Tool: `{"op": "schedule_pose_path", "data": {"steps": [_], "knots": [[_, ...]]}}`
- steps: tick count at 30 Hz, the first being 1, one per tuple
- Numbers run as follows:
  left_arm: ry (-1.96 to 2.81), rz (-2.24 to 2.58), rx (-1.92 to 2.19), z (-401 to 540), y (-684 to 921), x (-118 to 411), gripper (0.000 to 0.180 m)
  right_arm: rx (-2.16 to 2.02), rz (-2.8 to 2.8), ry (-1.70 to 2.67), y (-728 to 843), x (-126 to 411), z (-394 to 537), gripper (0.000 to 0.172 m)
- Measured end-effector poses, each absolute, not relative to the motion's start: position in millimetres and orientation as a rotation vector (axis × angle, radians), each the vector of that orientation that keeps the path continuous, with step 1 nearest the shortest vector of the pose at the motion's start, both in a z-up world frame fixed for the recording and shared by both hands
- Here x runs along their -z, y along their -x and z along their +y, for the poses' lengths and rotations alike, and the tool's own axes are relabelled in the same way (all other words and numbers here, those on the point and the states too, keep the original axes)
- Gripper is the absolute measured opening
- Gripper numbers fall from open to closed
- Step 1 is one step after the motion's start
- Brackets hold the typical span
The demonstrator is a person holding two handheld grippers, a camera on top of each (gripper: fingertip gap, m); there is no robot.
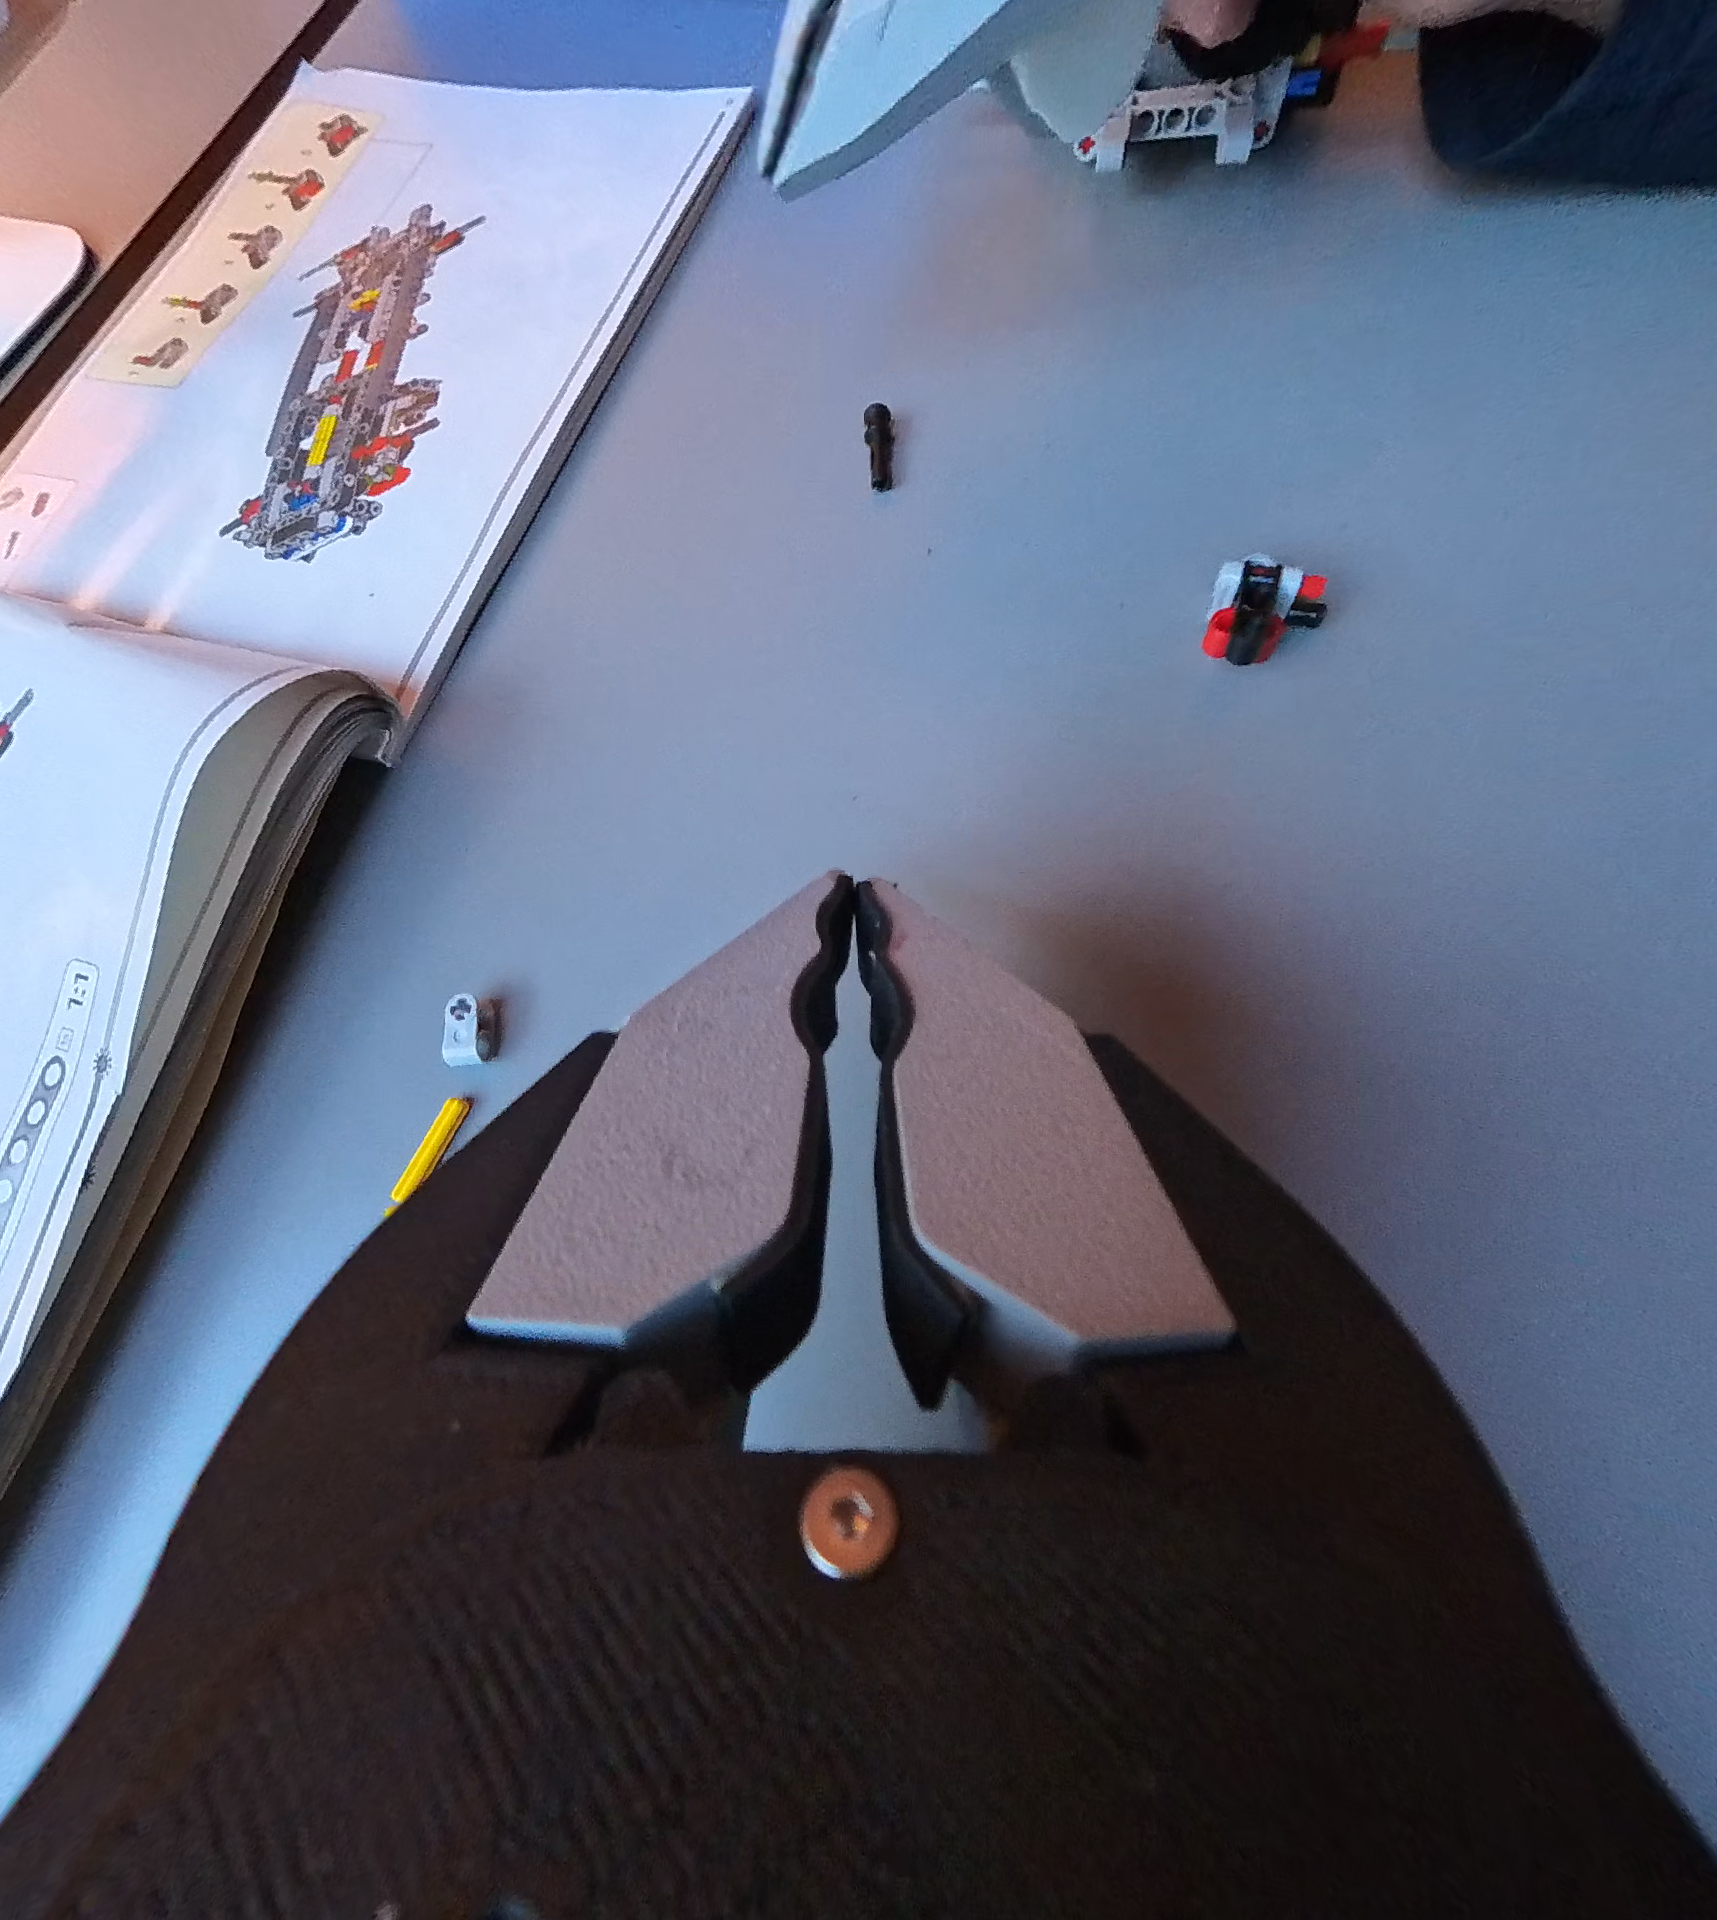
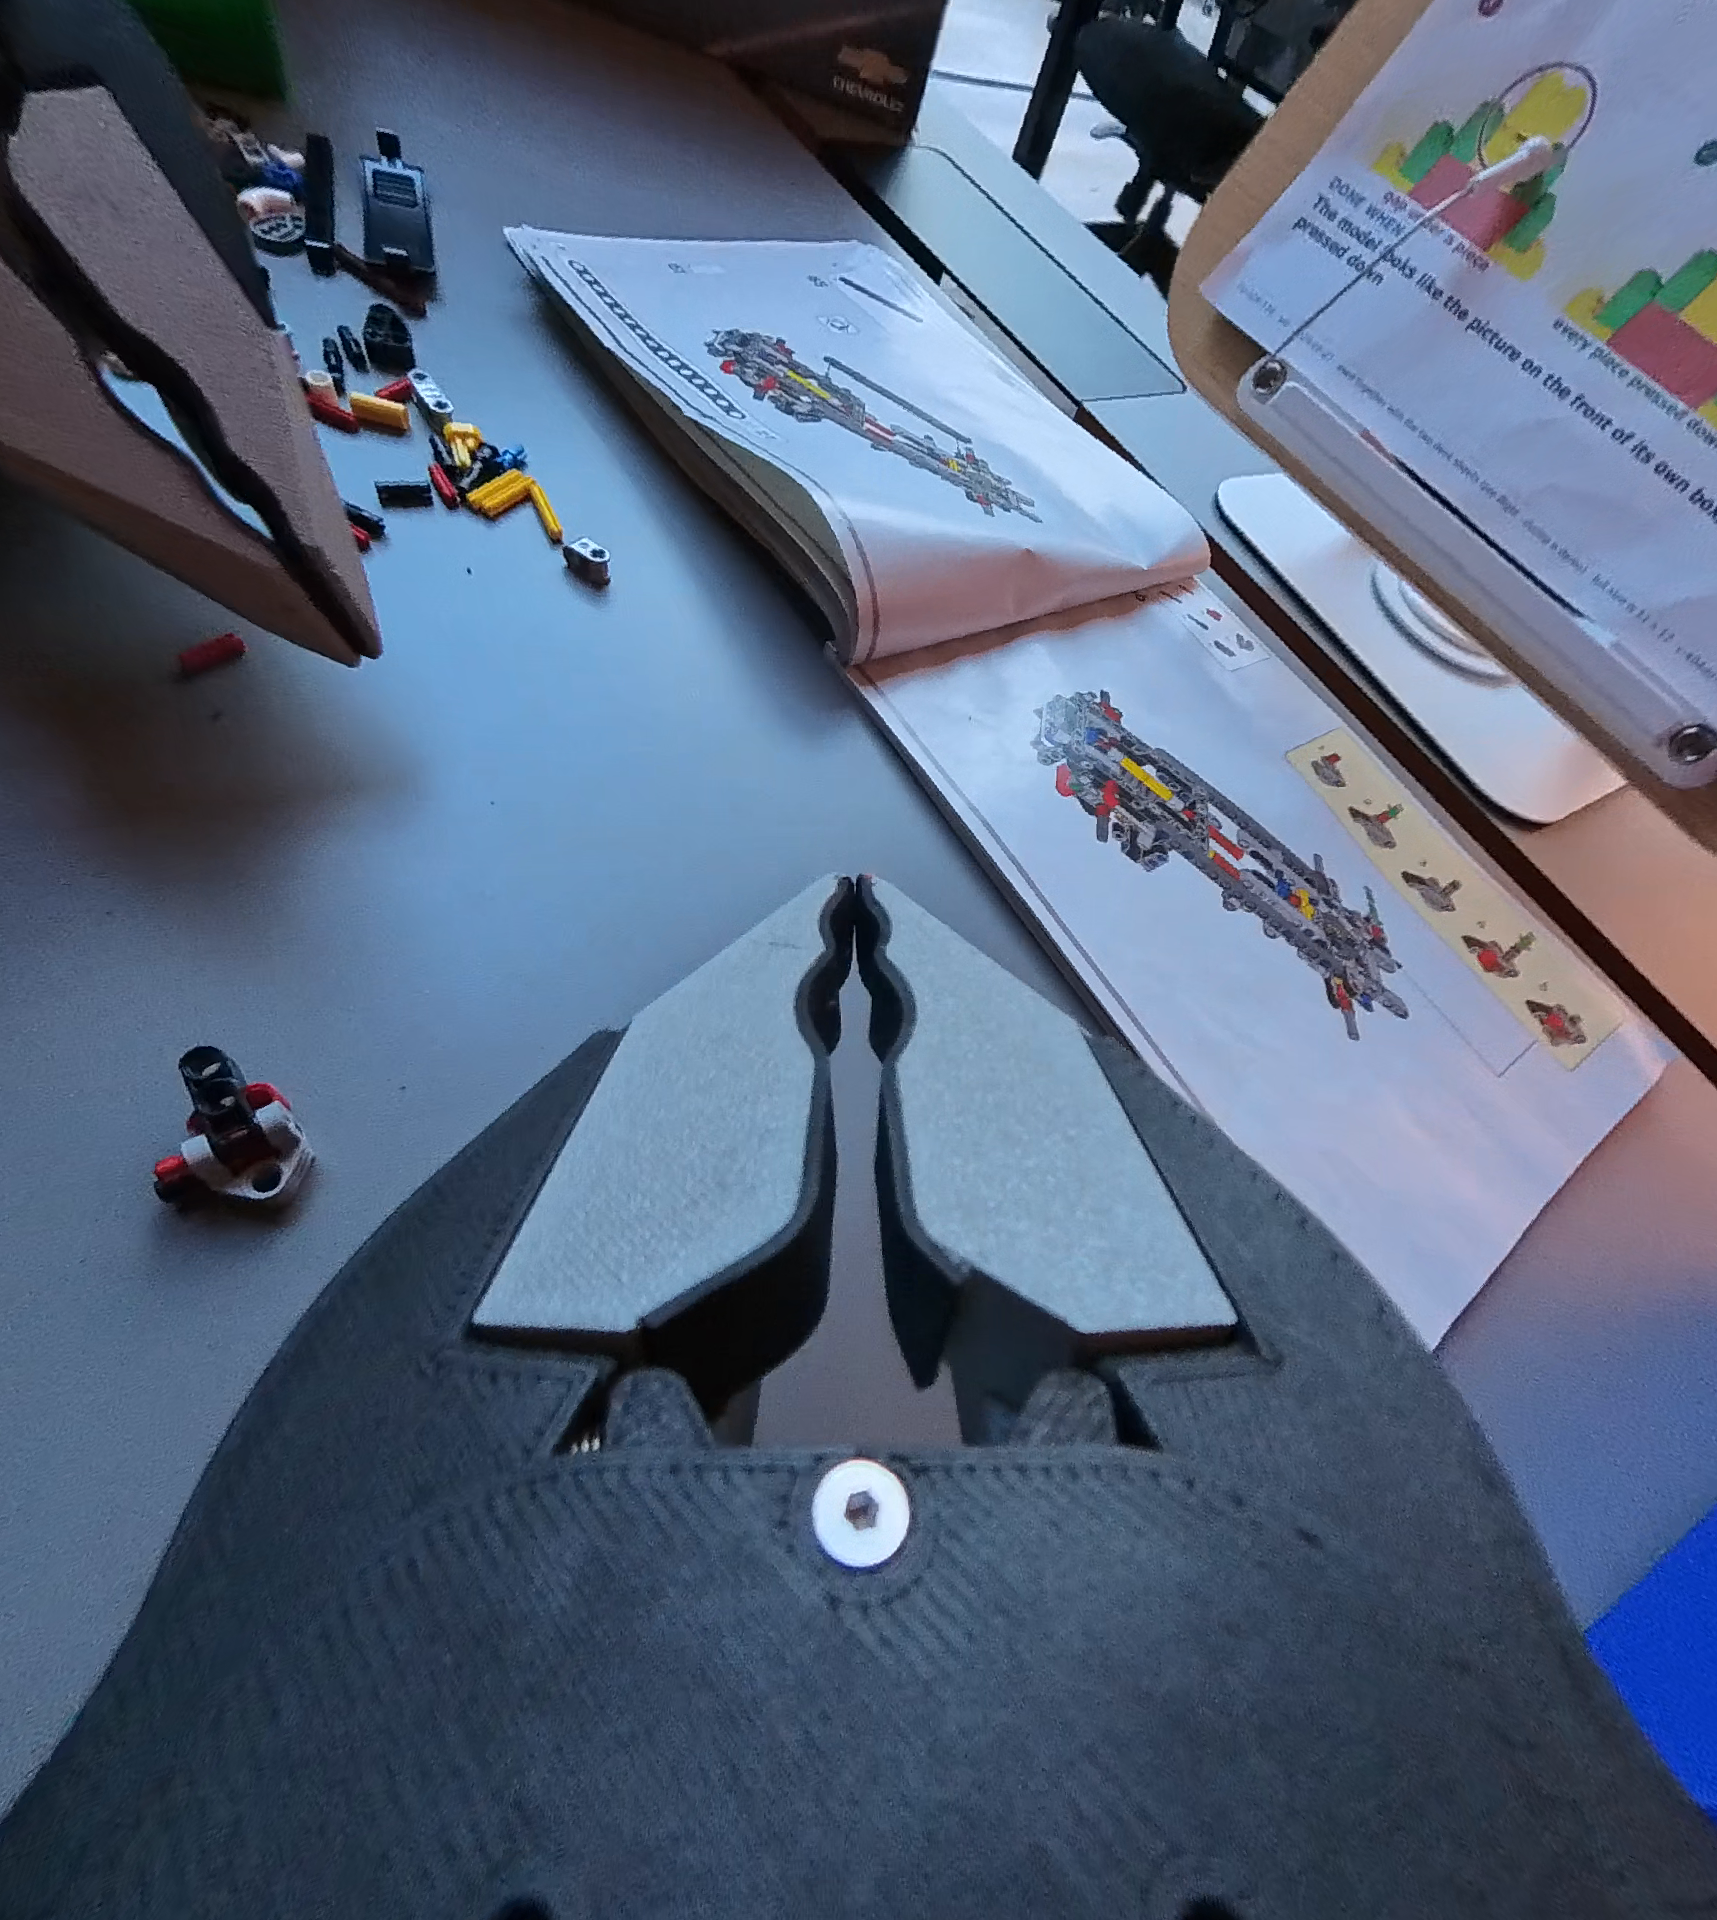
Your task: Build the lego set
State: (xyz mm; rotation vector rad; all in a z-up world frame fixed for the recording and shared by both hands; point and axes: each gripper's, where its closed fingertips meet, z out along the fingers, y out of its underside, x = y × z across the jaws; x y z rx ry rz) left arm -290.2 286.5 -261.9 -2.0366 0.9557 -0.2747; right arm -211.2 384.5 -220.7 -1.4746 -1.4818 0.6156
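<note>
My left gripper point(image 1: 854, 891) is shut with nothing between its pads, above the grey table point(image 1: 1249, 935). Ahead of it lies a black pin point(image 1: 878, 445); to the right sits a small red, white and black brick assembly point(image 1: 1259, 615). A white connector point(image 1: 464, 1029) and a yellow axle point(image 1: 430, 1151) lie at its left. My right gripper point(image 2: 856, 885) is shut and empty, above the table beside the open instruction booklet point(image 2: 1249, 883). The small assembly point(image 2: 230, 1138) lies to its left. The left gripper point(image 2: 345, 644) shows at the upper left of the right wrist view. The right gripper point(image 1: 781, 177) shows at the top of the left wrist view.
The booklet point(image 1: 334, 395) lies open at the left. A pile of loose small parts point(image 2: 438, 436) and a red pin point(image 2: 212, 655) lie farther off. A partly built model point(image 1: 1186, 114) and a sleeve point(image 1: 1612, 94) are at the far right. A stand with printed sheets point(image 2: 1519, 343) rises at the right. Across from one pair of fingers to the other is roughly 15 cm.
</note>
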Motion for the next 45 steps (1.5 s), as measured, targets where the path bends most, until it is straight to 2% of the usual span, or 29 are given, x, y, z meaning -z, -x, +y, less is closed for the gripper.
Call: {"op": "schedule_pose_path", "data": {"steps": [7, 11, 18, 35, 45], "knots": [[2.063, 0.931, 0.212, 298, 317, 269, 0.000, -0.611, -1.469, 1.403, 206, 216, 384, 0.000], [2.085, 0.823, 0.316, 305, 328, 267, 0.000, -0.617, -1.443, 1.371, 201, 210, 386, 0.000], [2.031, 0.847, 0.303, 305, 325, 262, 0.000, -0.789, -1.358, 1.336, 199, 194, 379, 0.000], [2.036, 0.846, 0.324, 302, 324, 262, 0.000, -0.776, -1.459, 1.309, 205, 205, 364, 0.000], [2.036, 0.862, 0.302, 300, 324, 264, 0.000, -0.802, -1.645, 1.163, 209, 209, 322, 0.000]]}}
